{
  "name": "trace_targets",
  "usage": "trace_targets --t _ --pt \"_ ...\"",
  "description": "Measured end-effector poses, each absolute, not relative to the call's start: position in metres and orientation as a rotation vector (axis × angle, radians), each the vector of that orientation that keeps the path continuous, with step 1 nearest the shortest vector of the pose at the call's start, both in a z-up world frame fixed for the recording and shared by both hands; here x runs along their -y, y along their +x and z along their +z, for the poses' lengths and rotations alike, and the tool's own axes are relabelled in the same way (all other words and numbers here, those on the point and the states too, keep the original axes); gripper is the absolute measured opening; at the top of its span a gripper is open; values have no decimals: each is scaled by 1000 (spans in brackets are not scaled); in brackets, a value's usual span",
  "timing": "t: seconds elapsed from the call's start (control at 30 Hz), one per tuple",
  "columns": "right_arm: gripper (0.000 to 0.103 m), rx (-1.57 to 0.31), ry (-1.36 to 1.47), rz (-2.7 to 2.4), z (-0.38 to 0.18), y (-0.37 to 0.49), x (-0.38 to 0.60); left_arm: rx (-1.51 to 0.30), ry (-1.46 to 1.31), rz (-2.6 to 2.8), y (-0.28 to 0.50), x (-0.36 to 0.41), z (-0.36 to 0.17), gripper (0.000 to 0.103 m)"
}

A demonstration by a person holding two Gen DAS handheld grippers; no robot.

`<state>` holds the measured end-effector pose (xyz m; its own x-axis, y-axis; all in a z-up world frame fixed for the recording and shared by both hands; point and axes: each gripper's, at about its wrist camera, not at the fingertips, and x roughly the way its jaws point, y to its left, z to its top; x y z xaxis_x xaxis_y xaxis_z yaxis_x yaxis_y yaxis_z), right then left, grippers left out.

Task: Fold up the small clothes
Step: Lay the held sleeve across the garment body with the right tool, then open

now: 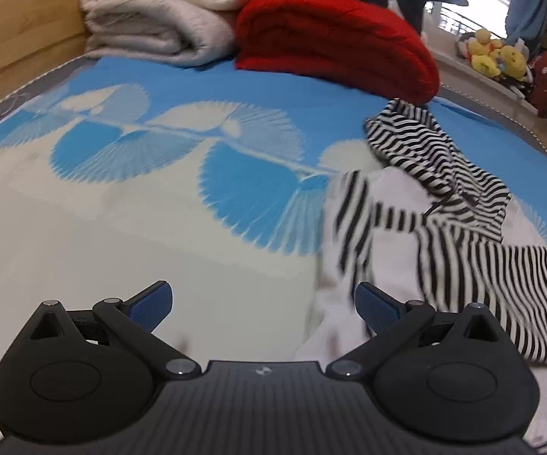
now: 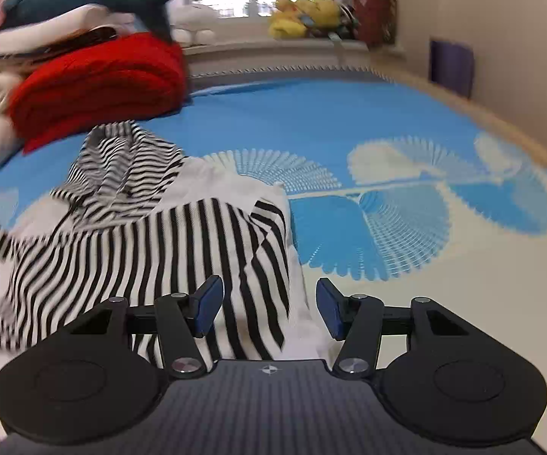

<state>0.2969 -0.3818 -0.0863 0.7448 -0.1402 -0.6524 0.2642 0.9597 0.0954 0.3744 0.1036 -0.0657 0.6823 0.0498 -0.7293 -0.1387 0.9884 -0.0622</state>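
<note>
The folding looks barely begun, judging by how things lie: the striped garment (image 2: 152, 235), black-and-white with white panels, sits crumpled on the bed (image 2: 349, 121), its hood bunched up at the far end and its body rumpled, with no clean fold line to be seen. Spreading it flat and making every fold appear to be left.

The right claw (image 2: 269, 309) stands with its pads partly apart, gripping nothing. The garment's near edge lies directly ahead of and beneath the gap, with striped cloth running between the blue pads, but the pads do not press on it. Most of the garment spreads ahead and to the left of this claw.

The left claw (image 1: 264, 309) is spread wide and empty, over bare bed sheet. The garment lies ahead and to its right, its white hem just beside the right-hand finger; whether they touch cannot be told.

A red blanket (image 1: 334, 41) and cream blanket (image 1: 159, 11) lie folded well beyond both claws.
</note>
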Motion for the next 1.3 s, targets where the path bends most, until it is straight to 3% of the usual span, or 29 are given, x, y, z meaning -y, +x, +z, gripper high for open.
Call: trace_targets --t 0.1,0.17,0.3,0.47,0.57,0.63,0.83,1.07,1.2,1.3 --pt "53 -787 177 -249 -115 331 377 -819 -124 27 398 -86 -74 103" --pt "24 -895 169 -267 -136 345 377 -860 -136 -62 409 -73 -85 103" --pt "24 -892 132 -322 -136 347 376 -1015 -15 -10 430 -51 -122 103" --pt "43 -883 58 -345 -143 347 370 -1037 -30 110 435 -71 -132 103" --pt "49 -878 57 -348 -131 342 372 -1008 -43 98 429 -82 -123 103" --pt "51 -845 142 -313 -115 334 382 -1000 -70 73 424 -86 -111 103" --pt "79 -638 240 -190 -41 291 381 -912 5 82 404 -104 -73 103" --pt "80 -516 310 -4 66 288 342 -942 -72 197 404 -157 -57 103" --pt "86 -431 225 80 139 352 299 -940 -100 231 404 -177 -52 103" --pt "89 -420 220 113 158 434 263 -943 -83 247 404 -181 -53 103"
